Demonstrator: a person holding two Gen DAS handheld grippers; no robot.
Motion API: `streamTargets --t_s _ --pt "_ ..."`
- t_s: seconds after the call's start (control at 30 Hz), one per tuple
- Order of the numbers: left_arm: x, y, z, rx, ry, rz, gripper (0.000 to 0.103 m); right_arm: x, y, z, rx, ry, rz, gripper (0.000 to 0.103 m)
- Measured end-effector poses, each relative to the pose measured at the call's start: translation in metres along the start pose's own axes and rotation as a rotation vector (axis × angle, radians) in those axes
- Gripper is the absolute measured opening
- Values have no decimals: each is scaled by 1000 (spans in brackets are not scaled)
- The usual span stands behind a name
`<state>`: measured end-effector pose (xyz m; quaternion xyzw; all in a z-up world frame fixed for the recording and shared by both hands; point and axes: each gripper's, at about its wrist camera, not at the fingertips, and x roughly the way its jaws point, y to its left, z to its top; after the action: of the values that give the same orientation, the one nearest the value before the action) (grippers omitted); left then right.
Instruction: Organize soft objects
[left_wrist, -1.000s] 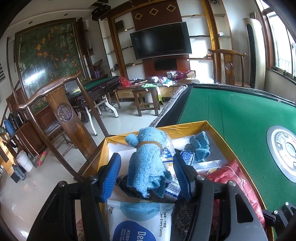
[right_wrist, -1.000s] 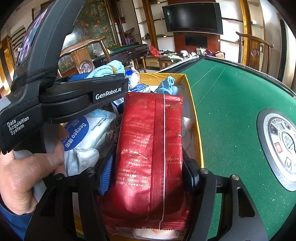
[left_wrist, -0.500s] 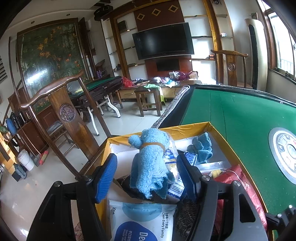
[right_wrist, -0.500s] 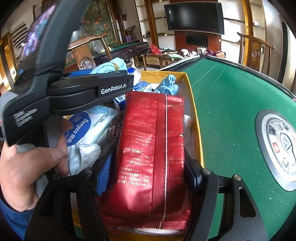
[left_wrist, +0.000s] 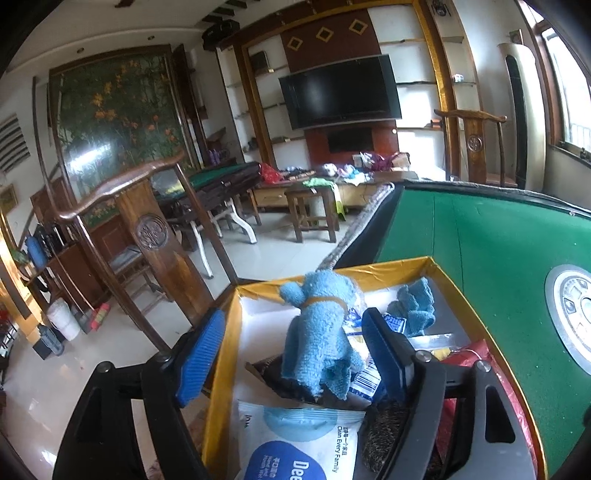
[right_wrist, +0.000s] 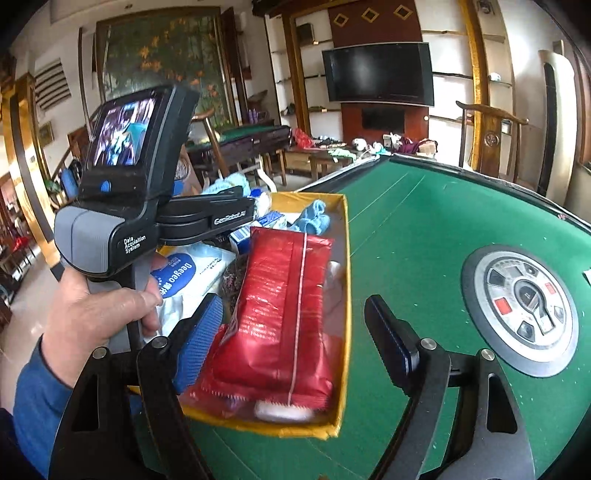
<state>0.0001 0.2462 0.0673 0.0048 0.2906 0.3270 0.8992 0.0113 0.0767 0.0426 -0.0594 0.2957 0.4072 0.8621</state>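
- The left gripper (left_wrist: 291, 354) stands wide open, its blue-padded fingers (left_wrist: 201, 356) holding nothing.
- Between those fingers, closer to the right one, a blue towel bundle (left_wrist: 319, 332) tied with a tan band stands upright in the yellow cardboard box (left_wrist: 373, 267); it does not seem to touch either pad.
- Just past the tip of the right finger lies a smaller blue cloth (left_wrist: 415, 308), at the box's far end.
- Below the left gripper's fingers, near the camera, a white and blue wipes pack (left_wrist: 299, 443) lies flat, with a dark scouring pad (left_wrist: 384, 435) beside it under the right finger.
- The right gripper (right_wrist: 293, 341) is also spread open and grips nothing.
- A red foil pack (right_wrist: 284, 306) lies in the box between the right gripper's fingers, its lower left edge close to or touching the left blue pad (right_wrist: 197, 345); the right finger hangs over the green felt table (right_wrist: 424, 229), well apart from the pack.
- Left of the right gripper's fingers, a hand (right_wrist: 99, 314) holds the handle of the other gripper above the box.
- A round metal console (right_wrist: 521, 310) sits in the table to the right of the right finger.
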Motion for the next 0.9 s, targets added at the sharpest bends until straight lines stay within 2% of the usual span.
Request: streamTargets --t_s 0.2,0.3,0.4,0.5,0.63,0.8,0.9 --pt "-21 1 -4 -5 -42 0 81 -17 -6 -5 27 -25 7 81" --pt "-31 1 -9 3 -54 27 81 -20 -9 -9 37 -22 7 81" --pt "-39 2 -13 -17 -27 50 81 -20 -11 -11 36 -23 7 81" --pt "-48 7 -16 -34 2 13 81 -23 -13 -13 36 -33 7 81" --pt "-69 18 -20 -63 -8 -28 81 -26 -16 -17 52 -32 10 81" --pt "-94 18 -28 1 -44 21 81 -32 -13 -20 53 -53 7 81" --pt "-104 15 -34 -1 -59 54 81 -37 -12 -23 50 -68 1 81"
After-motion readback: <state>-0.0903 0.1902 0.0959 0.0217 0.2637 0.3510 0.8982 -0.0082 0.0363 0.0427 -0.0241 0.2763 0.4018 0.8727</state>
